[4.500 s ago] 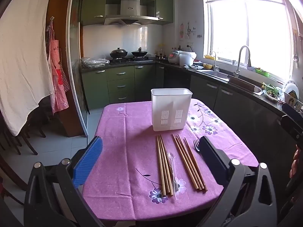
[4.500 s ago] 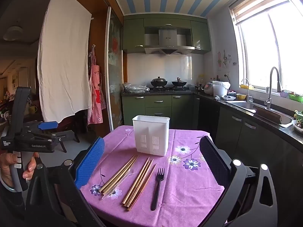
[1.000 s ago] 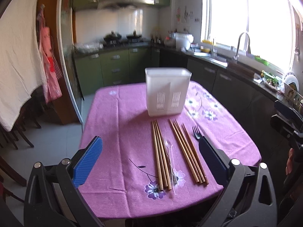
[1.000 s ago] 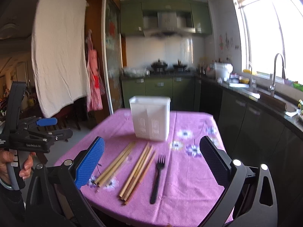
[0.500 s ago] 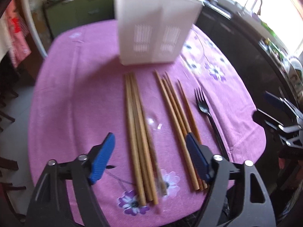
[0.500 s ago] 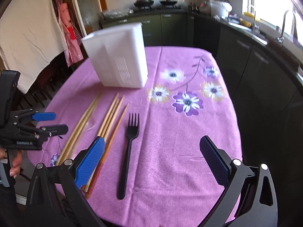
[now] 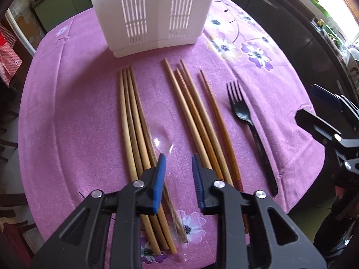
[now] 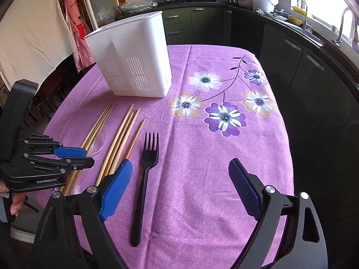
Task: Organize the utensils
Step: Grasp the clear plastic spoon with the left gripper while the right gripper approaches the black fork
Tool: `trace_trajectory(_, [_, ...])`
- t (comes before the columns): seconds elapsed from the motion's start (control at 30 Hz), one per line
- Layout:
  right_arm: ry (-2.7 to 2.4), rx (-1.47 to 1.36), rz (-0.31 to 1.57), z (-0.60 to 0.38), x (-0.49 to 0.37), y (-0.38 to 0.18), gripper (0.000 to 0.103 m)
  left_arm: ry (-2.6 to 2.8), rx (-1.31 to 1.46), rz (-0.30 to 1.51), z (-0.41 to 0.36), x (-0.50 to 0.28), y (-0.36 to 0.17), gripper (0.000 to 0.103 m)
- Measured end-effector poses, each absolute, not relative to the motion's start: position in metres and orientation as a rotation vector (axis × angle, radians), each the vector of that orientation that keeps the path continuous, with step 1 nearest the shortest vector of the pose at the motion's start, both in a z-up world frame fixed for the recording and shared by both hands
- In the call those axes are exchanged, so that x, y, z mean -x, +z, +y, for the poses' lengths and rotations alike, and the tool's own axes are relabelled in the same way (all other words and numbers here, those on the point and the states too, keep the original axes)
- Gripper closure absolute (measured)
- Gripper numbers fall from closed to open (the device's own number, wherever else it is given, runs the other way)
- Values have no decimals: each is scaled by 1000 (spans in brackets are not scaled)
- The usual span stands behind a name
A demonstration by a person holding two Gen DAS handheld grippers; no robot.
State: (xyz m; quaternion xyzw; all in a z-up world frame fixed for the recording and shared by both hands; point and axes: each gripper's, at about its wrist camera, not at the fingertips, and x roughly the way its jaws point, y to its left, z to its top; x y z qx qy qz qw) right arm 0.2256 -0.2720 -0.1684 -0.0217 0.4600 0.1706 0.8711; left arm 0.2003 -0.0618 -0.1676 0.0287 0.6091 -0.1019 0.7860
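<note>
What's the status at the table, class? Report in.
Left tool closing over the clear spoon handle, not gripping yet. Right tool closing, nothing held, fork between its pads. White holder stands beyond; nothing blocking.

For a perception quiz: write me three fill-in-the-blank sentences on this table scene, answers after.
1. The fork is coloured ____.
2. The clear spoon lies between two bundles of ____.
3. The white utensil holder stands on a tablecloth coloured ____.

Missing words: black; chopsticks; purple
</note>
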Motion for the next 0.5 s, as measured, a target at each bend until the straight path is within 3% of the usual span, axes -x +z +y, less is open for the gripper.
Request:
trace_trajectory(0.37, [355,59,961,-271,-223,-167,16,-210,-106,1374,-75,-214,-183,85])
trace_trajectory(0.5, [354,75,969,-268,-225,-169,16,-205,-120,1363,-82,-222,-185,94])
